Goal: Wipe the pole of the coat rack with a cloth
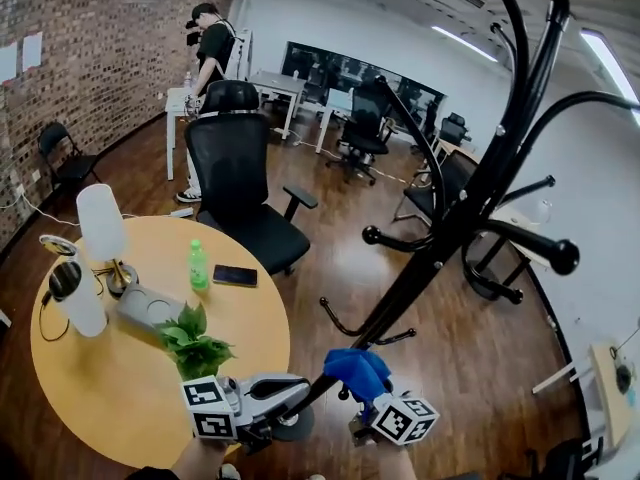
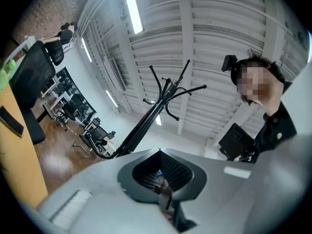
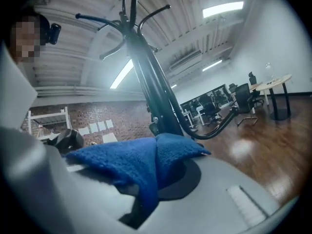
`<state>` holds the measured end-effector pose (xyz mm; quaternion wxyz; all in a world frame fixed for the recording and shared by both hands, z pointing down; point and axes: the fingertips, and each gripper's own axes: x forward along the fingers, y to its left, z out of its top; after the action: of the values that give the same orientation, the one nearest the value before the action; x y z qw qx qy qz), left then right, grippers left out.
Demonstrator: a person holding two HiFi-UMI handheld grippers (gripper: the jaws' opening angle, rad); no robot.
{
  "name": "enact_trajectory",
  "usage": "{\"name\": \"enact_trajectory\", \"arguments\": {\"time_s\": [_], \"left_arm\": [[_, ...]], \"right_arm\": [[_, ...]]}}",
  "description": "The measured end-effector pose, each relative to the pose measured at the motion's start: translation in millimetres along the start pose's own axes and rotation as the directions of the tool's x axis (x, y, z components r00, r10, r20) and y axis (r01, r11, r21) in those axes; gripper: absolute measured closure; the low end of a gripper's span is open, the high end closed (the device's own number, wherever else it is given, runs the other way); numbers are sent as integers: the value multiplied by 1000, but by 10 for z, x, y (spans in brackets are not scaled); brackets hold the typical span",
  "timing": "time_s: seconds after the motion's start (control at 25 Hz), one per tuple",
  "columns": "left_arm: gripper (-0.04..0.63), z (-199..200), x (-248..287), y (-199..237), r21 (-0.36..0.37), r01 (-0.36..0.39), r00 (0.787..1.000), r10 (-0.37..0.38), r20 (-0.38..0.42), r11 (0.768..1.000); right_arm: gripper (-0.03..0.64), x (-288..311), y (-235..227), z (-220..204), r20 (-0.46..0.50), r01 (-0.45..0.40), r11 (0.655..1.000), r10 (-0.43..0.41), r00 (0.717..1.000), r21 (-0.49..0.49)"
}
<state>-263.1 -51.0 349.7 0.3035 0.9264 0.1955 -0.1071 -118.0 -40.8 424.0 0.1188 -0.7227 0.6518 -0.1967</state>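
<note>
legible text: none | wall papers (image 1: 32, 50): too small to read | green bottle (image 1: 198, 265): label unreadable

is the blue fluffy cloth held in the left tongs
No, the blue fluffy cloth is pinched in the right tongs, as the right gripper view shows.

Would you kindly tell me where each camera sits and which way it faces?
Head view: on the person's head, looking down at the round table and coat rack pole; the left gripper and right gripper, holding the blue cloth, show below.
Left gripper view: on that gripper, facing up past its closed jaws to the ceiling; the person's shoulder shows right.
Right gripper view: on that gripper, facing up along the pole, jaws shut on the cloth.
Shared: both gripper views show the rack's hooks.
</note>
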Motion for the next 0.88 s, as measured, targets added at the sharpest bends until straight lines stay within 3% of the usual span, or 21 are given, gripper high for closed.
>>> {"name": "enact_trajectory", "arguments": {"time_s": [0.08,0.16,0.28,0.4,0.48,0.6,0.72,0.88], "left_arm": [[601,-28,67,53,19,-40,999,39,20,999],[601,-36,132,121,51,-97,994,95,53,994],[602,-41,174,246,97,-230,965,214,151,968],[601,-114,193,287,116,-393,900,356,254,912],[601,-213,231,192,99,-484,848,439,298,869],[602,-386,262,22,41,-572,782,530,328,819],[602,-460,198,7,23,-619,743,576,340,785],[602,-644,53,-59,3,-660,707,621,339,751]], "right_arm": [[594,-55,131,-12,-26,-98,995,99,995,10],[594,-132,348,-29,-67,-267,963,269,961,45],[594,-301,536,-88,-100,-510,850,523,846,130],[595,-497,261,1,-88,-612,767,635,768,195],[594,-616,-90,92,-106,-605,765,635,765,220],[594,-714,-590,56,-193,-523,836,547,814,163],[594,-655,-792,-81,-238,-497,859,513,825,128],[594,-643,-760,-425,-302,-523,846,528,794,105]]}}
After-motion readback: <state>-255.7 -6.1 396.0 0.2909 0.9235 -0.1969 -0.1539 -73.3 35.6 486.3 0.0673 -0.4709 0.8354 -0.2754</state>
